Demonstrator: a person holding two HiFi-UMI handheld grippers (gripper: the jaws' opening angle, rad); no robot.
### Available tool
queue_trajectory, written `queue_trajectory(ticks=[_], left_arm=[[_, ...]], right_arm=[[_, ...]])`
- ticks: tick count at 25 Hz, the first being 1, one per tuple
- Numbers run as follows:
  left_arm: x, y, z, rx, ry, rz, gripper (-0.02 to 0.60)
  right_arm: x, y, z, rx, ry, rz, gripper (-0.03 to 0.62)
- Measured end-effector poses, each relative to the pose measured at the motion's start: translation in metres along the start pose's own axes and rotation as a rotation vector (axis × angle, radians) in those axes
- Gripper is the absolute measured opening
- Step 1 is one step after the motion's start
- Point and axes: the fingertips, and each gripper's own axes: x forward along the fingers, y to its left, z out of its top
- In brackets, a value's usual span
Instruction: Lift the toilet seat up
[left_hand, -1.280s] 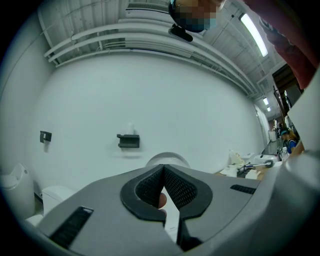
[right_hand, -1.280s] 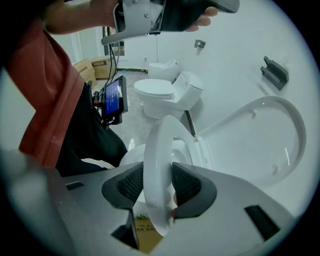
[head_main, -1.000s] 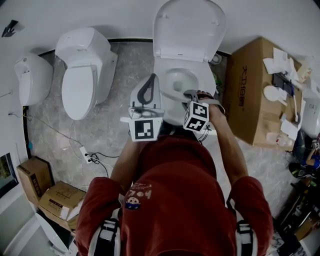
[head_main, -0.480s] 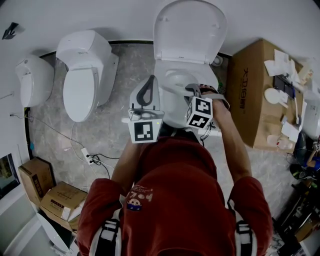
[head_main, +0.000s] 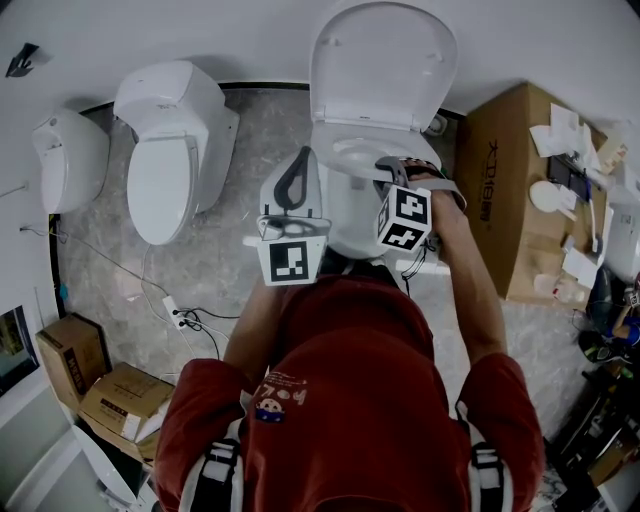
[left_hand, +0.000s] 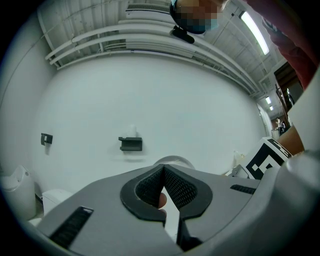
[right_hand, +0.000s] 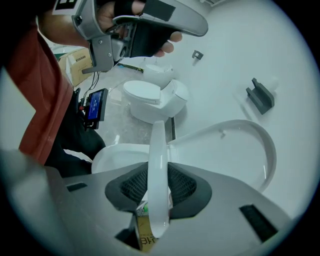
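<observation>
A white toilet (head_main: 345, 215) stands ahead of me with its lid (head_main: 385, 60) upright against the wall. My right gripper (head_main: 385, 172) reaches over the bowl, its jaws closing, with the front rim of the toilet seat (right_hand: 157, 165) between the pads. In the right gripper view the seat runs edge-on up from the right gripper (right_hand: 159, 187), raised off the bowl rim (right_hand: 120, 152), with the lid (right_hand: 235, 150) behind it. My left gripper (head_main: 303, 156) is held level to the left of the bowl, shut (left_hand: 163, 170) with nothing in it.
A second toilet (head_main: 170, 150) and a white wall fixture (head_main: 65, 155) stand to the left. A large cardboard box (head_main: 510, 190) sits right of the toilet, smaller boxes (head_main: 90, 380) at the lower left. A power strip with cables (head_main: 175, 312) lies on the floor.
The right gripper has moved up and toward the wall over the bowl, carrying the seat's front edge with it. The left gripper has stayed where it was.
</observation>
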Motion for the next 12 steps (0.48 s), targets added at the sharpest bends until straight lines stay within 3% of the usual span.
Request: queue_trajectory(ticks=[12], left_arm=[[0.011,0.002,0.005,-0.015,-0.01,-0.021,0.008]], right_arm=[[-0.002,-0.038,0.001,-0.044,0.026,-0.055,0.098]])
